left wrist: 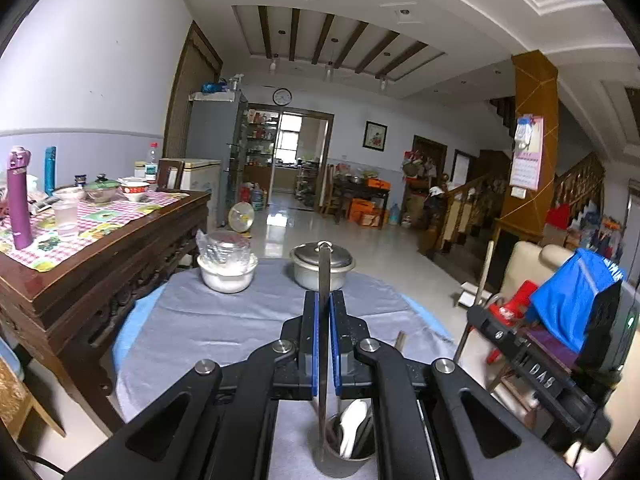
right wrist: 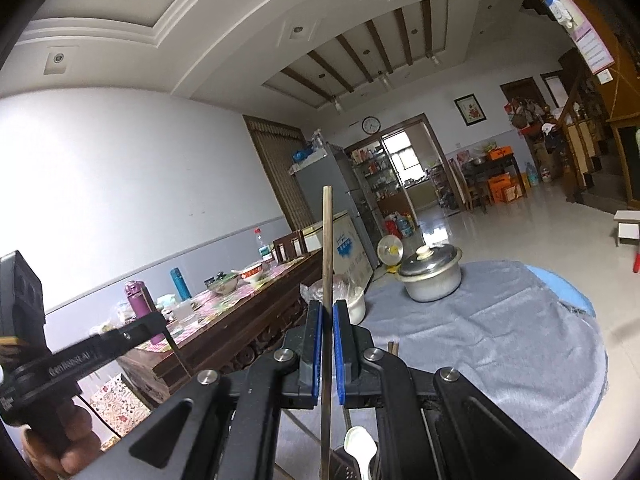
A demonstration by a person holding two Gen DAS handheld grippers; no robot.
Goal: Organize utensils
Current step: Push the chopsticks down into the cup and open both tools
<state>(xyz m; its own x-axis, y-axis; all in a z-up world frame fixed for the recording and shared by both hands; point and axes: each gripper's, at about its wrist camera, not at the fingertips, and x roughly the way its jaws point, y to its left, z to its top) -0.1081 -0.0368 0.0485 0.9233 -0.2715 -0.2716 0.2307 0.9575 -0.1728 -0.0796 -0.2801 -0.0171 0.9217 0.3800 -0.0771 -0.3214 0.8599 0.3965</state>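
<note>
Right wrist: "GenRobot.AI" on left tongs (right wrist: pixel 168 336)

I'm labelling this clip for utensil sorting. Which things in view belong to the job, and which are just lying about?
Job:
- metal utensil in left gripper
- chopstick in right gripper
- utensil cup
- white spoon

Lying about:
- lidded pot
- covered white bowl
- purple flask
</note>
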